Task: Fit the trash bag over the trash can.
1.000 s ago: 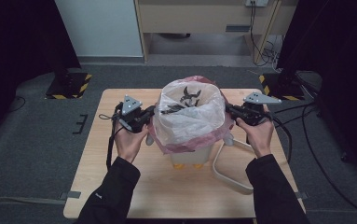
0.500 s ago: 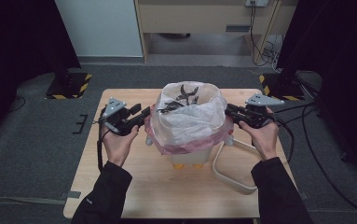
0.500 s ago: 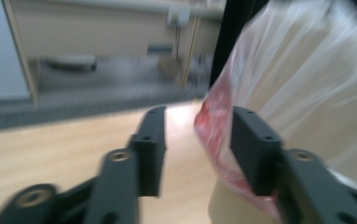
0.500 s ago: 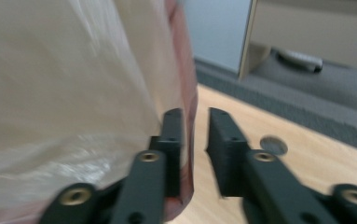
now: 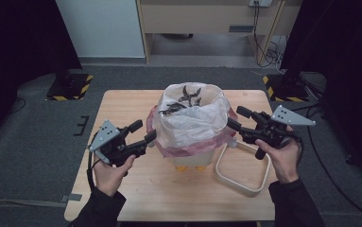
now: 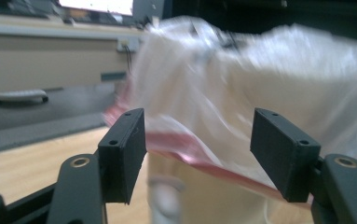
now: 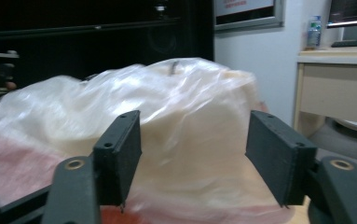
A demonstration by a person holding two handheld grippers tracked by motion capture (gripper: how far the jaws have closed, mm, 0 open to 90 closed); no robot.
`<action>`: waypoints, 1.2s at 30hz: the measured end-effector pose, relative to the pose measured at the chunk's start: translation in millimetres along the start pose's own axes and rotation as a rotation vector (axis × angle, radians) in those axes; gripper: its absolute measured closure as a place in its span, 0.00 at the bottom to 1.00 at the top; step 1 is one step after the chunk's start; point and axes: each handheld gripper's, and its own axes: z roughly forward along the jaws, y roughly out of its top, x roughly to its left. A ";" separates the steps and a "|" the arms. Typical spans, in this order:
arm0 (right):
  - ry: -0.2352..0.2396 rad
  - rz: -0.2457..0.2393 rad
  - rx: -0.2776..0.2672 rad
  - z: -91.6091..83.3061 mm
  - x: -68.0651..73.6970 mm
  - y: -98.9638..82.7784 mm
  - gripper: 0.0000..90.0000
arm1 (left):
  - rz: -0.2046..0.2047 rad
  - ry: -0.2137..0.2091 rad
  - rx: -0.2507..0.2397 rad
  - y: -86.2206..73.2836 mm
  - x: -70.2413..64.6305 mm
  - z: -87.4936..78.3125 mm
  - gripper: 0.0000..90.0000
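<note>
The bin stands upright in the middle of the worktop, its bag mouth facing up. The left hand-held gripper and right hand-held gripper sit just beside the bin, one each side. Their jaws have just been opening, wide apart, holding nothing.

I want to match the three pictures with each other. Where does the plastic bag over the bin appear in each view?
High view: the plastic bag sits at the table's centre, between both grippers.
Left gripper view: the bag fills the upper right, beyond the open jaws.
Right gripper view: the bag spans the centre and left, beyond the open jaws.
Shared landmark: the bag's pink band.
</note>
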 end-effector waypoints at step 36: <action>0.109 0.002 0.098 -19.3 9.2 -17.1 0.42 | -0.006 0.099 -0.084 -5.0 17.3 -11.3 0.34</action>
